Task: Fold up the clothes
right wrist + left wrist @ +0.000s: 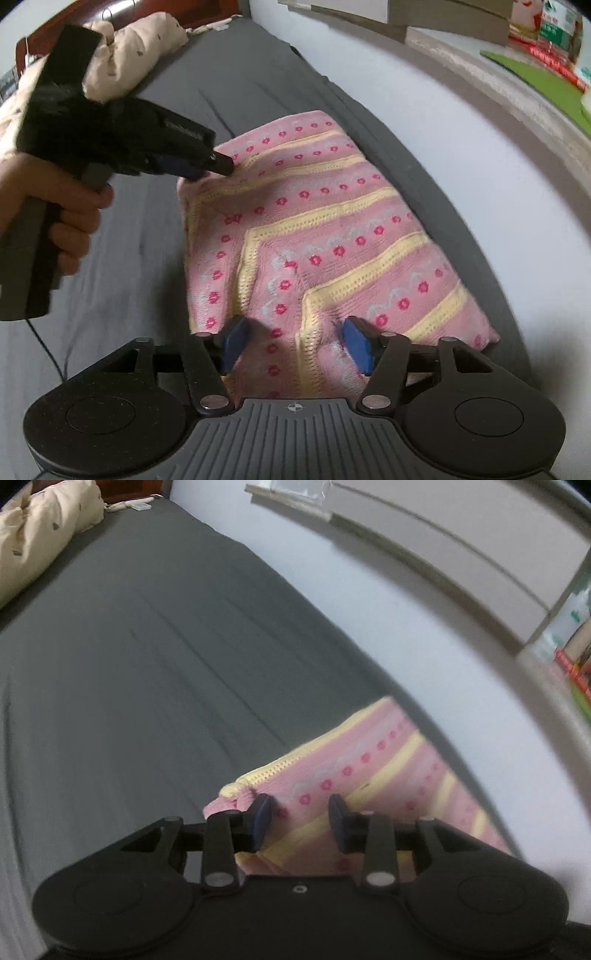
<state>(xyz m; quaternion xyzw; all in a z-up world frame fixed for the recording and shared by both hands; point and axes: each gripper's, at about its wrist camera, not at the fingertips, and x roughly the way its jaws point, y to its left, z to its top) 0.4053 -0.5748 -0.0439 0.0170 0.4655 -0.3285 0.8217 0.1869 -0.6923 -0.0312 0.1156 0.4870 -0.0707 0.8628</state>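
A dark grey bed sheet (236, 88) fills both views, with a pale wall (424, 122) running down the right of the frame and a cream bundle of bedding (147, 40) in the upper left. On that sheet, centre of the right wrist view, lies the pink knitted garment (325, 236), striped in yellow and dotted with small red flowers, already doubled over itself with a diagonal edge showing.

The right gripper (295, 345) hangs at the bottom of its frame, blue pads standing apart over the near hem; nothing is pinched, the knit simply lies beneath them. The left gripper (301, 821) is partly parted as well, and from its own camera the pads sit above the garment's corner without closing on it. In the right wrist view its tip meets the far left corner, a hand (66, 218) on the handle.

How will it handle? Soft, light, floppy and stretchy, I'd judge, so it should sag between two holds and drag on the sheet. The best holds look like the ribbed yellow edges at the corners, where the knit is thickest.

Writing: a label on the left gripper's body and packaging at the upper right are too blurred to read.
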